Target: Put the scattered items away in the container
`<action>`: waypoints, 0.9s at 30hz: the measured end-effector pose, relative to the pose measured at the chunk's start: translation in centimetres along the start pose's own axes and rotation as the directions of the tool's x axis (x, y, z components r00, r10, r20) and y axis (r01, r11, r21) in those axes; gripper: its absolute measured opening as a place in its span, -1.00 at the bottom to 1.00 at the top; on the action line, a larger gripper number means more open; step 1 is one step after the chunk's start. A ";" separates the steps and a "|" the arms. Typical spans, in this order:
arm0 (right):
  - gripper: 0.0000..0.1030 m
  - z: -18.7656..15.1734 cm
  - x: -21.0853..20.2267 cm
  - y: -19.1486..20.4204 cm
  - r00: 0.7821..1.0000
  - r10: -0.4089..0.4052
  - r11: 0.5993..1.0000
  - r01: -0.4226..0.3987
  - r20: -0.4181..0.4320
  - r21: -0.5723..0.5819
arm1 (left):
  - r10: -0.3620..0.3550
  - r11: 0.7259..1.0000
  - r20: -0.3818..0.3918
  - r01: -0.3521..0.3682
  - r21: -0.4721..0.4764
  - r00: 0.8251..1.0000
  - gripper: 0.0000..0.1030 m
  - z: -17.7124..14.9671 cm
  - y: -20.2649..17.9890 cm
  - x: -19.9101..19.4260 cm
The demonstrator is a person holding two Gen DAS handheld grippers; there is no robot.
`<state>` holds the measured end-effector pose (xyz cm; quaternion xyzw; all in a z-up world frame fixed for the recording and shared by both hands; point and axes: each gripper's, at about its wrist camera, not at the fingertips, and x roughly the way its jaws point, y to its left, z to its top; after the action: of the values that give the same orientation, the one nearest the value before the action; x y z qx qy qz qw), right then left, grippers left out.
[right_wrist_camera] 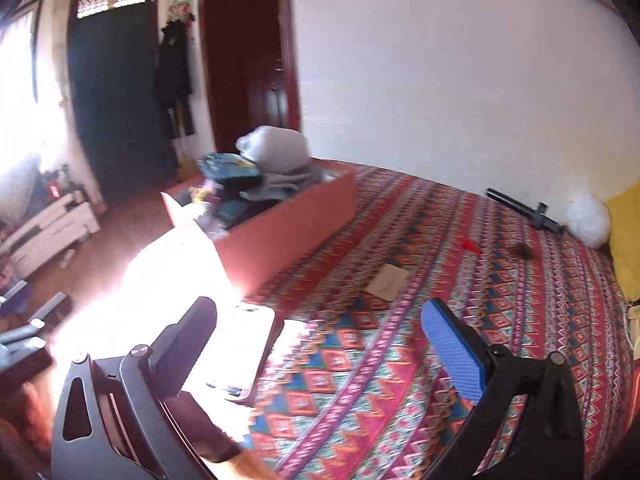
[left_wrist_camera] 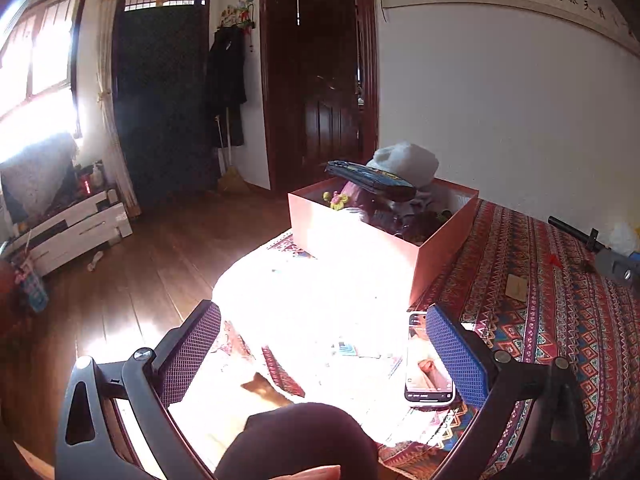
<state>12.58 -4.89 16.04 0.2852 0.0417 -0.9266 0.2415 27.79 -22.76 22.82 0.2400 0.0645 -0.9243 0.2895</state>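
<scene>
While we looked along both grippers, we noted:
Left gripper (left_wrist_camera: 322, 354): fingers spread wide, holding nothing, low in frame.
Right gripper (right_wrist_camera: 320, 350): fingers apart, empty too.
Box (left_wrist_camera: 356, 240): mid-frame on the patterned bedspread (right_wrist_camera: 440, 320), piled with clothes.
Phone (left_wrist_camera: 426, 364): flat on the bedspread, beside our left gripper's right finger.
Card (right_wrist_camera: 387, 282): right of the box, apart from it.

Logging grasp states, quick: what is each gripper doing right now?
Left gripper: open, holding nothing.
Right gripper: open, holding nothing.
</scene>
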 end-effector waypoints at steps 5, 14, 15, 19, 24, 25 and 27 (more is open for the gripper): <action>0.99 2.5 -5.2 3.1 0.991 0.136 0.991 -0.136 0.012 0.006 | -0.049 0.998 0.074 0.052 -0.034 0.996 1.00 1.3 0.8 -3.2; 0.99 3.4 -7.8 5.8 0.993 0.114 0.993 -0.113 0.026 -0.037 | -0.030 0.999 0.095 0.033 -0.039 0.995 1.00 2.7 1.9 -4.9; 0.99 3.4 -7.6 5.6 0.993 0.116 0.993 -0.115 0.027 -0.035 | -0.030 0.999 0.093 0.034 -0.043 0.995 1.00 2.9 2.1 -4.8; 0.99 3.6 -7.2 5.3 0.996 0.091 0.996 -0.090 0.021 -0.027 | -0.018 0.999 0.095 0.022 -0.039 0.995 1.00 3.1 2.4 -4.8; 0.99 3.7 -6.7 5.7 0.996 0.092 0.995 -0.092 0.012 -0.037 | -0.005 0.999 0.103 0.010 -0.042 0.995 1.00 3.2 2.7 -4.8; 0.99 3.6 -6.7 5.9 0.996 0.093 0.995 -0.093 0.010 -0.042 | 0.002 0.999 0.111 0.003 -0.043 0.994 1.00 3.2 2.8 -4.9; 0.99 3.5 -6.6 6.2 0.995 0.096 0.994 -0.095 0.005 -0.052 | 0.011 0.999 0.135 -0.006 -0.041 0.991 1.00 3.3 2.8 -5.2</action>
<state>18.44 -8.31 22.96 0.2770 0.0511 -0.9137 0.2931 31.78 -23.33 28.23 0.1711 0.0625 -0.9357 0.3021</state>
